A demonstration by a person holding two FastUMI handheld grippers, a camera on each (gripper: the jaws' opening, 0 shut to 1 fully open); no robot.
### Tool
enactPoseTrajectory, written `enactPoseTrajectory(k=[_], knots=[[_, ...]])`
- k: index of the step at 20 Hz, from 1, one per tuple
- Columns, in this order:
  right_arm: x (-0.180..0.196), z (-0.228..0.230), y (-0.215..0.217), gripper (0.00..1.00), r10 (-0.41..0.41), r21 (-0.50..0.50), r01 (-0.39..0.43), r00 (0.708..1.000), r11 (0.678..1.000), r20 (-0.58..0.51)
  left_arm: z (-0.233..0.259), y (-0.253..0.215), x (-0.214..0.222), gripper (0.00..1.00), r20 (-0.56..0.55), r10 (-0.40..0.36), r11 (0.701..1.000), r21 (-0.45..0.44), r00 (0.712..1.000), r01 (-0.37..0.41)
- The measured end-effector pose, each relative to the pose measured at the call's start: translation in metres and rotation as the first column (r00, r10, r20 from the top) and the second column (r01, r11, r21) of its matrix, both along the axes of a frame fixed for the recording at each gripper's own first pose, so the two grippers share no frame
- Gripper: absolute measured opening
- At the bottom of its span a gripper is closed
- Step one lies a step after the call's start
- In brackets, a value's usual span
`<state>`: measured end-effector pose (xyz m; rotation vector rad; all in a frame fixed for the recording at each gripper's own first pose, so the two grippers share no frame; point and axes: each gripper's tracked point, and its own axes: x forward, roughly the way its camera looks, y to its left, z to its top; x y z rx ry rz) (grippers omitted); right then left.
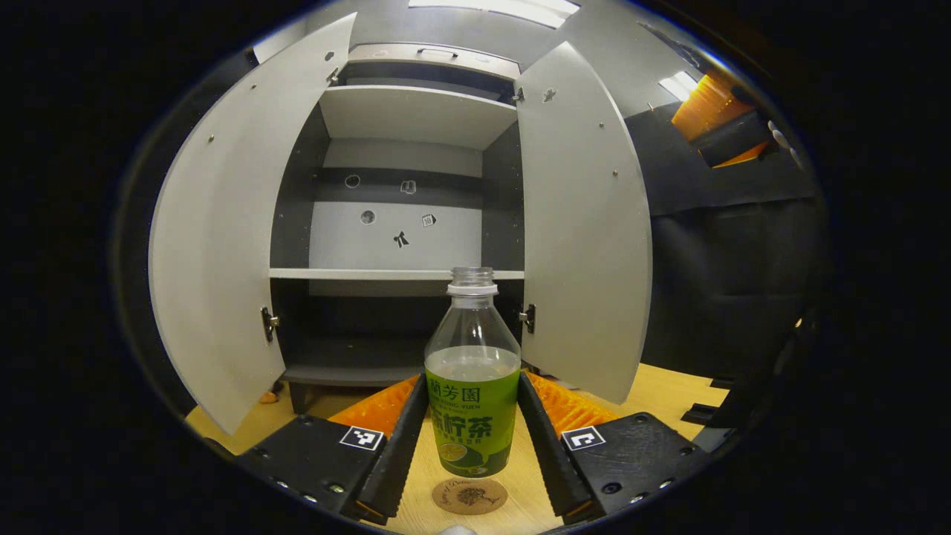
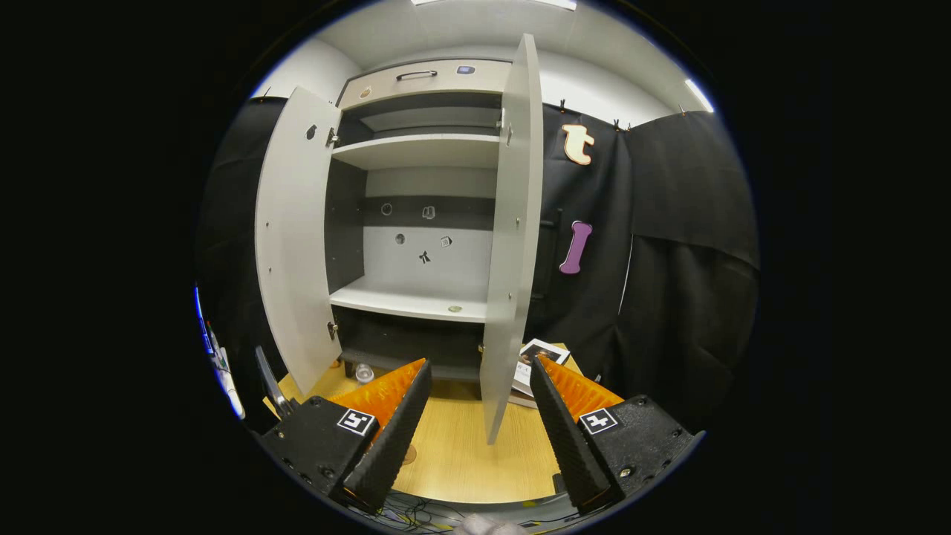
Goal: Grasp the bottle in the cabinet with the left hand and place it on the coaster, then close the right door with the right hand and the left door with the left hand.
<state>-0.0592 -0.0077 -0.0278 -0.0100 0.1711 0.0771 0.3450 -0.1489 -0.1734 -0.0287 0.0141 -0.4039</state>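
In the left gripper view a clear bottle (image 1: 472,386) with a green label and no cap stands upright between my left gripper's (image 1: 472,438) fingers, which press on both of its sides. A round brown coaster (image 1: 469,495) lies on the wooden table just in front of the bottle's base. Behind it the cabinet (image 1: 401,223) stands with its left door (image 1: 223,245) and right door (image 1: 587,238) swung wide. In the right gripper view my right gripper (image 2: 475,416) is open with nothing between its fingers, and the right door (image 2: 509,245) stands edge-on straight ahead of it. The left door (image 2: 297,245) is open too.
Grey cabinet shelves (image 2: 409,301) hold nothing large. A booklet (image 2: 539,357) lies on the wooden table (image 2: 461,446) beyond the right door. A small clear round thing (image 2: 364,371) sits near the cabinet's foot. Black cloth walls (image 2: 669,282) close in on the right.
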Motion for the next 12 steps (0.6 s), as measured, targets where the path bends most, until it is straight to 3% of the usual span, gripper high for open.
enactPoseTrajectory(k=[12], knots=[[0.012,-0.002,0.0,0.82,-0.025,-0.052,0.024,1.0,0.998,-0.018,-0.091,0.008,0.009,0.72,-0.088,-0.034,0.999,0.02,0.996,0.036]])
